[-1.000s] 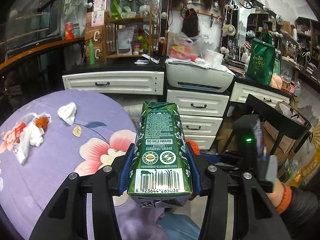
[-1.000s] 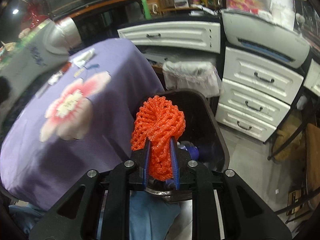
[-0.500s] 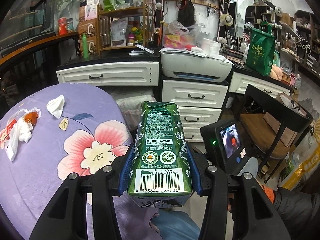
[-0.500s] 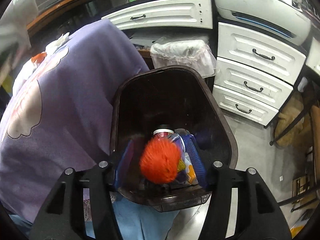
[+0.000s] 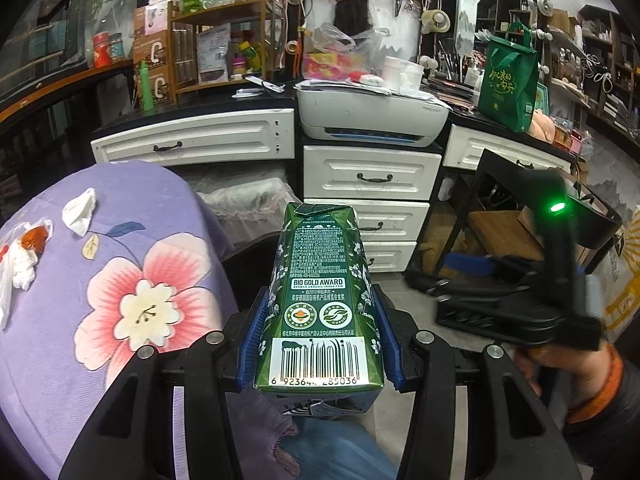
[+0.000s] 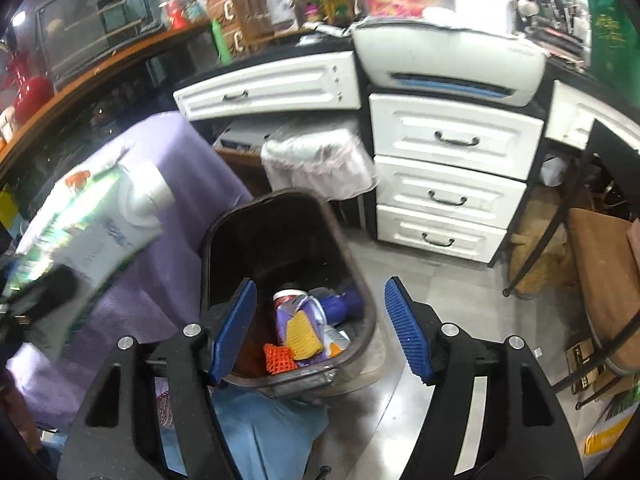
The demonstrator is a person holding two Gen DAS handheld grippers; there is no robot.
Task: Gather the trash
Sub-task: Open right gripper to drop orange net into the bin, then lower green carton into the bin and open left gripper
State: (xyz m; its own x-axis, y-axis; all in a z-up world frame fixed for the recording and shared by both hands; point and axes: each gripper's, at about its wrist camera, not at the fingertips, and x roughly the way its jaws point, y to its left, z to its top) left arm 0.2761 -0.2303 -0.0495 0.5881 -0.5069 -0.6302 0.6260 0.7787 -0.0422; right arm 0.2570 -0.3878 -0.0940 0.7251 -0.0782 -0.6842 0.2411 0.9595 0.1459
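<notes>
Left gripper [image 5: 318,344] pads clamp a dark green drink carton [image 5: 320,300] w/ white barcode, label reads "BIO GOLD AWARD", held off the edge of the purple floral-cloth table [image 5: 120,280]. Right gripper [image 6: 320,332] jaws have just been opening, wide apart, nothing between, above the black plastic bin [image 6: 248,216]. Orange foam net [image 6: 278,358] lies in the bin among wrappers; bare floor to the bin's right.

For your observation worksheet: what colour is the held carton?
Dark green carton with white flower print, clearest in the left wrist view.
</notes>
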